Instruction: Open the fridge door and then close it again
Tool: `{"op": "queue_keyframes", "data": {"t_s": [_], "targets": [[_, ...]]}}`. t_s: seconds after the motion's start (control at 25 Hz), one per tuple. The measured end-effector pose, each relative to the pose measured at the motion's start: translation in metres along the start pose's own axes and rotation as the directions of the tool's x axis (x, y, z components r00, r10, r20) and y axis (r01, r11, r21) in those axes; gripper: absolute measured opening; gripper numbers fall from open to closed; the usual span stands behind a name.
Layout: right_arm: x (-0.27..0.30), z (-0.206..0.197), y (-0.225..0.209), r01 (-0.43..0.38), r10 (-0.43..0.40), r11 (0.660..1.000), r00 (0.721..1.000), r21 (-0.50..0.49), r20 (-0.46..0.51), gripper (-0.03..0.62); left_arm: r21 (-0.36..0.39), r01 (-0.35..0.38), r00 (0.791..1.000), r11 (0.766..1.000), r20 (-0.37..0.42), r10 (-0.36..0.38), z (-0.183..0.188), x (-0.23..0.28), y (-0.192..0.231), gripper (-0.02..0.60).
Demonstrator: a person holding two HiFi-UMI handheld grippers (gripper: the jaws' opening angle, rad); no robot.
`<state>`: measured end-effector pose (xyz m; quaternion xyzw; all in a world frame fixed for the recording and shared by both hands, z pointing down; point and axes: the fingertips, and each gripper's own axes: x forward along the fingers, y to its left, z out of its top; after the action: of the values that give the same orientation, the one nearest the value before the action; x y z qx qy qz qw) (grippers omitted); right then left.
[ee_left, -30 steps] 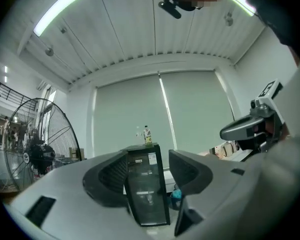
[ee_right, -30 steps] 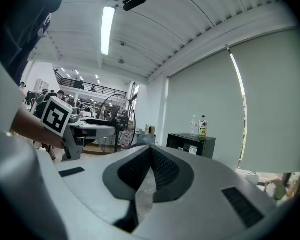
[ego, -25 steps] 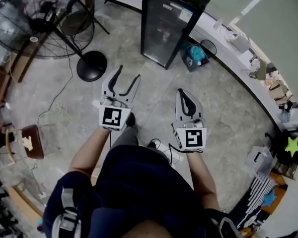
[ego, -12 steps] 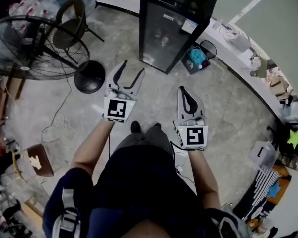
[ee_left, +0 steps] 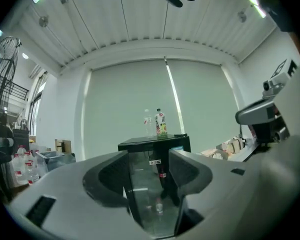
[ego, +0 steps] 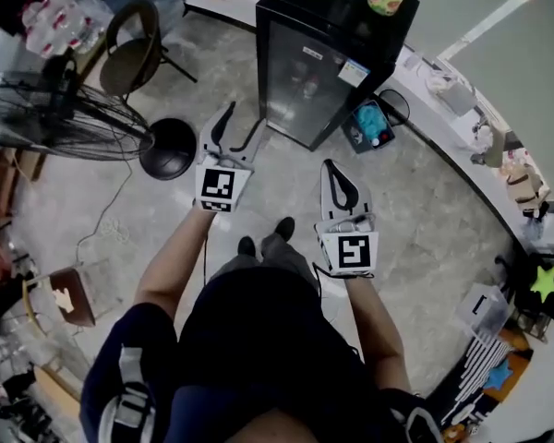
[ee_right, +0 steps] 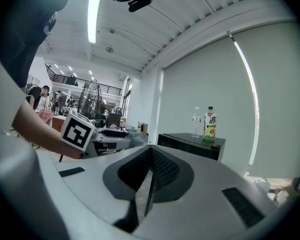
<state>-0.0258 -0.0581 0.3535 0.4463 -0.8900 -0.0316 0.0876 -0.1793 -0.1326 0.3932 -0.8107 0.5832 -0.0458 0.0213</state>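
The grey stone floor (ego: 425, 220) is being occupied by several things. A black fridge (ego: 305, 72) is being carried near the top, with a small container (ego: 369, 123) of blue items just beside it on the right. A fan's round base (ego: 166, 149) and a chair (ego: 134, 49) are being supported at the left, and a loose cable (ego: 106, 220) is being trailed across the tiles below them.

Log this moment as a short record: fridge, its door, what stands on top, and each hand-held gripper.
fridge: black fridge, on the floor by the wall
door: glass door, shut, untouched
on top: clear bottle and labelled bottle, upright
left hand-held gripper: open, empty, short of the fridge
right hand-held gripper: shut, empty
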Motion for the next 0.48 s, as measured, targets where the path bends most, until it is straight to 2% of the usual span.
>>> {"op": "queue_keyframes", "data": {"t_s": [0.24,0.48], "targets": [[0.033,-0.006,-0.031,-0.065,0.065,0.998,0.998,-0.021,-0.011,0.018,-0.033,-0.062,0.998,0.998,-0.031,0.061,-0.036,0.071,0.025,0.247],[0.068,-0.019,-0.044,-0.074,0.073,0.997,0.997,-0.024,-0.02,0.02,-0.052,-0.058,0.998,0.997,-0.042,0.056,-0.074,0.13,0.051,0.247]]}}
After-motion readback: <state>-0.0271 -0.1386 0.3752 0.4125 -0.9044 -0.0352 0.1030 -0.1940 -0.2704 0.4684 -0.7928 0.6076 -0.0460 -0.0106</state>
